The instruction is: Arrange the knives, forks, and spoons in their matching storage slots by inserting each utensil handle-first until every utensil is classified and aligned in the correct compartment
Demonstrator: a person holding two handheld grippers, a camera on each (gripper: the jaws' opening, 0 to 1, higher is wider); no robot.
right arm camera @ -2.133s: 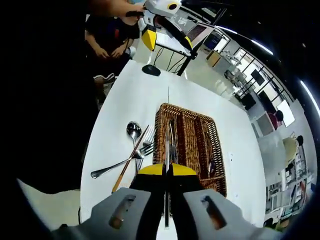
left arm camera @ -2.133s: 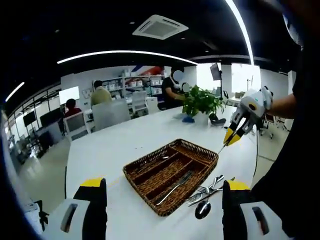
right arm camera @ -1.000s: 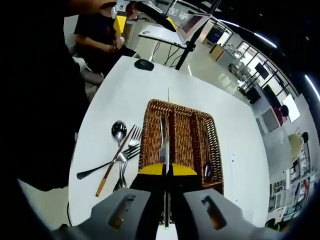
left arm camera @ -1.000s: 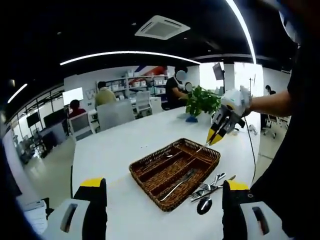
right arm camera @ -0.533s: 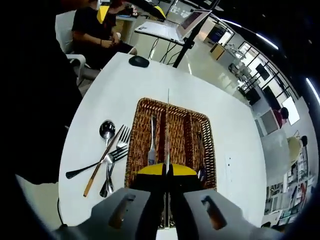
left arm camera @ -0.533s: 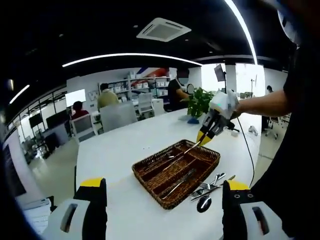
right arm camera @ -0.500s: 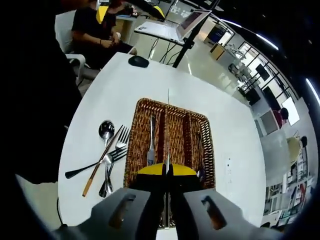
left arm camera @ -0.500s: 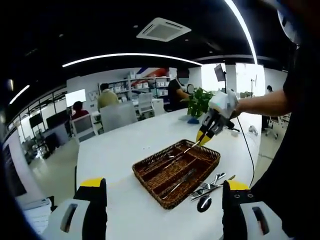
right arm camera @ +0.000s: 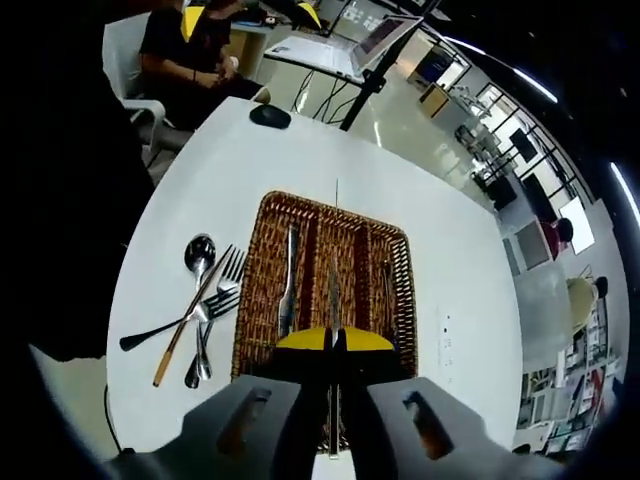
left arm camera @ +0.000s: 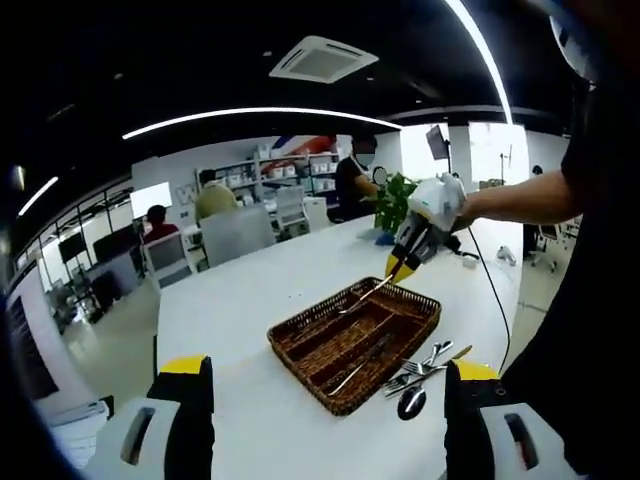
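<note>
A brown wicker tray with long slots lies on the white table. My right gripper reaches in from the right, tilted over the tray's far end, shut on a slim knife. In the right gripper view the knife runs edge-on from the shut gripper along the tray's middle slots. One utensil lies in the left slot and another in a right slot. Loose forks and a spoon lie left of the tray. My left gripper stands open and apart.
A wood-handled utensil lies among the loose cutlery. A dark computer mouse sits near the table's far edge, with a laptop on a stand beyond. A potted plant and seated people are at the other end.
My right gripper has carried the knife leftward in the left gripper view, over the tray's far end. In its own view the tray has slid left, so the knife lines up with a more central slot.
</note>
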